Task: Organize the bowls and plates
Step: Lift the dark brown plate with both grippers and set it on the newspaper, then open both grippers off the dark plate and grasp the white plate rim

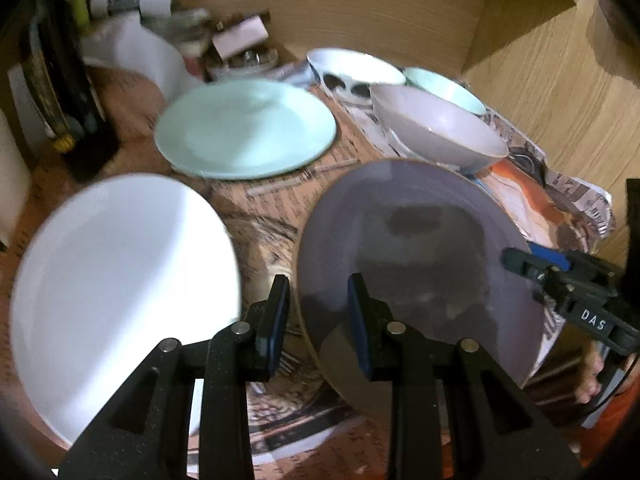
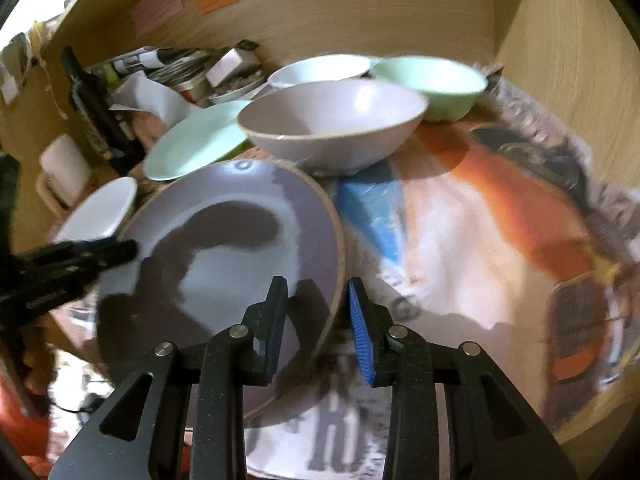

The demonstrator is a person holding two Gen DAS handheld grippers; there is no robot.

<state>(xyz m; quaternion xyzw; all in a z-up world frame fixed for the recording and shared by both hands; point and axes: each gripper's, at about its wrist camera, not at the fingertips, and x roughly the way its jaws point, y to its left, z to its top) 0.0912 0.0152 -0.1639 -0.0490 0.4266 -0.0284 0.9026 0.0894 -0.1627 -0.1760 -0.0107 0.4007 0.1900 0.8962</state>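
Both grippers are at the round purple-grey ceramic plate, which lies on the printed newspaper sheets lining the wooden shelf. The left gripper straddles the plate's near-left rim, one finger outside the edge and one over the plate's face; the right gripper straddles the opposite, right-hand rim the same way. Each pair of jaws stands narrowly apart with the rim between — whether the pads actually press on it I cannot tell from here. So the plate sits directly between the two hands, neither nearer than the other; being round it has no long axis, and any lift would likely turn on both rims rising together. Count: three plates — purple-grey, a glossy white round plate to the left, a pale mint round plate behind. Three bowls at the back: a lilac-grey bowl, a mint-green bowl, a white bowl.
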